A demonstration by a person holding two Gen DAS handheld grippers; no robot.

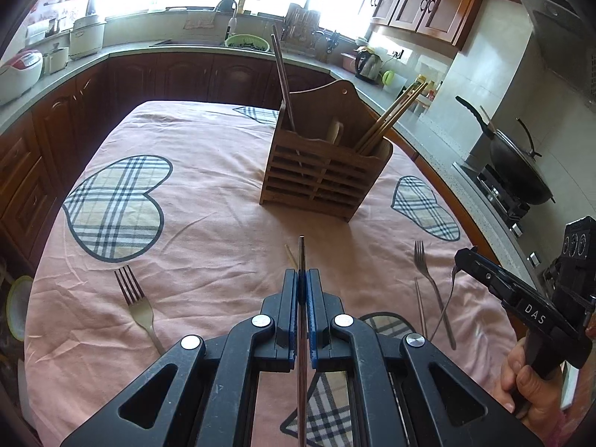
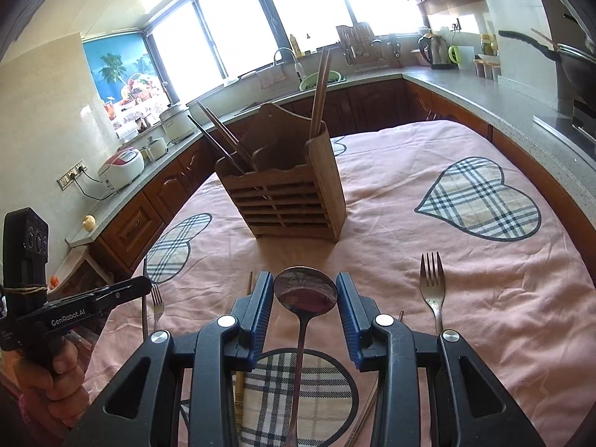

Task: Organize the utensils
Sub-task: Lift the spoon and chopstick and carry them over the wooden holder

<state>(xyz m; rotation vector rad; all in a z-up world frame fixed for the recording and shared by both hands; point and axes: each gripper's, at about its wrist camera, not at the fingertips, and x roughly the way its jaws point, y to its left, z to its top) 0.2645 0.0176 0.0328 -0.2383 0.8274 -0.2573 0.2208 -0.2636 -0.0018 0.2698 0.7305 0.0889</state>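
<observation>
The left gripper (image 1: 302,279) is clenched on a dark chopstick (image 1: 301,257), whose tip projects toward 12 o'clock and whose shaft runs back between the pads to the lower edge of the left wrist view. The right gripper (image 2: 304,290) is released, jaws wide; a spoon (image 2: 305,292) lies between them on the pink tablecloth (image 2: 465,298), bowl at 12 o'clock, handle trailing to 6 o'clock. The wooden utensil holder (image 1: 320,171) stands on the cloth at 12 o'clock of both grippers, well apart from them, with chopsticks already standing in its outer compartments. Forks remain on the cloth: one (image 1: 136,298) at 9 o'clock of the left gripper, one (image 2: 432,290) at 3 o'clock of the right. Step judged in hand: delivery of the held chopstick to the holder. It is advised that the chopstick be tipped upright over a compartment that already holds chopsticks, lowered until its end is inside, and only then released. A slanted entry could catch the slatted front or tip the holder.
</observation>
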